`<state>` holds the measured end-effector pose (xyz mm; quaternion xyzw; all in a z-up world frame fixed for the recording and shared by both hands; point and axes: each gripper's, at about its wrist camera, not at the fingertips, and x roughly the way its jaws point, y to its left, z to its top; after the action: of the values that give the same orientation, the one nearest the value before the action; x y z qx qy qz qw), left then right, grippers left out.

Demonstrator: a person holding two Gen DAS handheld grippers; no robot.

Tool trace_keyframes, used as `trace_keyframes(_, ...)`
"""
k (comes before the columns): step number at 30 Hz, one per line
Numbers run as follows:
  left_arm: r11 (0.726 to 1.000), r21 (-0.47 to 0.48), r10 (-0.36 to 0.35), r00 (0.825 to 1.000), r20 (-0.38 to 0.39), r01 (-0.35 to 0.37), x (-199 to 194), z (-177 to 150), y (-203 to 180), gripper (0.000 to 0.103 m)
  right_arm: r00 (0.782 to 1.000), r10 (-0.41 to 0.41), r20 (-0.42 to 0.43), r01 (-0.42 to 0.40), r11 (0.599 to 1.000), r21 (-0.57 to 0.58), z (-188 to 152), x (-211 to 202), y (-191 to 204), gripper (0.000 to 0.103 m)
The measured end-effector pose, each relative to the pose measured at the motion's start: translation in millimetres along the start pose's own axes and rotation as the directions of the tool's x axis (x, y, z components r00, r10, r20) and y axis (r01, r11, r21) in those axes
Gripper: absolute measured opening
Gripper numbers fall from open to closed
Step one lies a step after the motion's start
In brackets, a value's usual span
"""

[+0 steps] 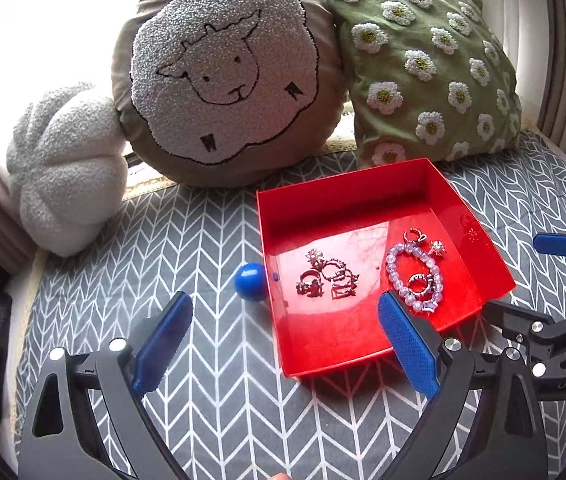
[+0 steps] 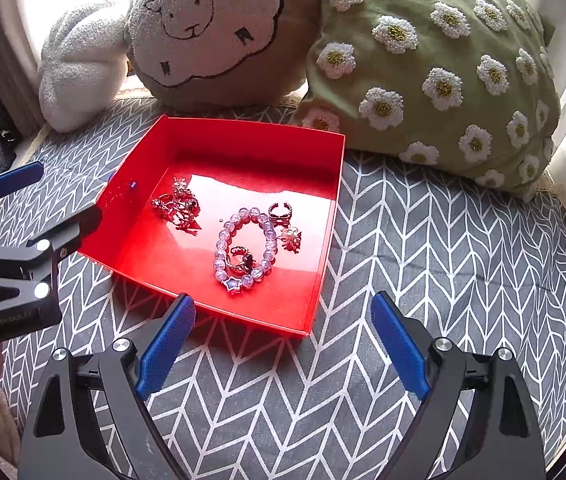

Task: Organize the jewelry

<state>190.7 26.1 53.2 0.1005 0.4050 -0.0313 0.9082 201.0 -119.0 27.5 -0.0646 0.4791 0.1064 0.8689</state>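
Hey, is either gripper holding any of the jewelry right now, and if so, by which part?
Nothing is held. The left gripper and right gripper both have open, empty jaws, and the bead bracelet lies in the red tray.

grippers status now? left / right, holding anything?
Left gripper: open, holding nothing, just short of the red tray.
Right gripper: open, holding nothing, over the tray's near edge.

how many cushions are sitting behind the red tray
3: a white knotted cushion at the left, a round sheep cushion in the middle, a green daisy cushion at the right. None seems hidden.
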Motion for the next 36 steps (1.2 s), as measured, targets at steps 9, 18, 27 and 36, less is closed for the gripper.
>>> trace_keyframes(9, 1.0, 0.016, -0.016, 1.0, -0.018, 0.017, 3.8, -1.5, -5.1, 0.09, 1.0, -0.004, -0.017, 0.004, 1.0, 0.007, -1.2, 6.6, -2.3, 0.088)
trace_keyframes(18, 0.999, 0.031, -0.024, 0.999, -0.031, 0.025, 8.0, -3.2, -10.9, 0.09, 1.0, -0.003, -0.018, 0.003, 1.0, 0.003, -0.3, 5.2, -1.5, 0.088)
trace_keyframes(27, 0.999, 0.039, -0.011, 0.999, -0.033, 0.013, 9.8, -3.9, -12.1, 0.09, 1.0, -0.002, -0.017, 0.002, 1.0, -0.009, -0.7, 4.5, 2.2, 0.088)
trace_keyframes(36, 0.999, 0.047, -0.014, 0.999, -0.032, 0.015, 9.9, -4.4, -12.8, 0.09, 1.0, -0.002, -0.014, 0.001, 1.0, -0.019, -1.8, 3.9, 5.9, 0.088)
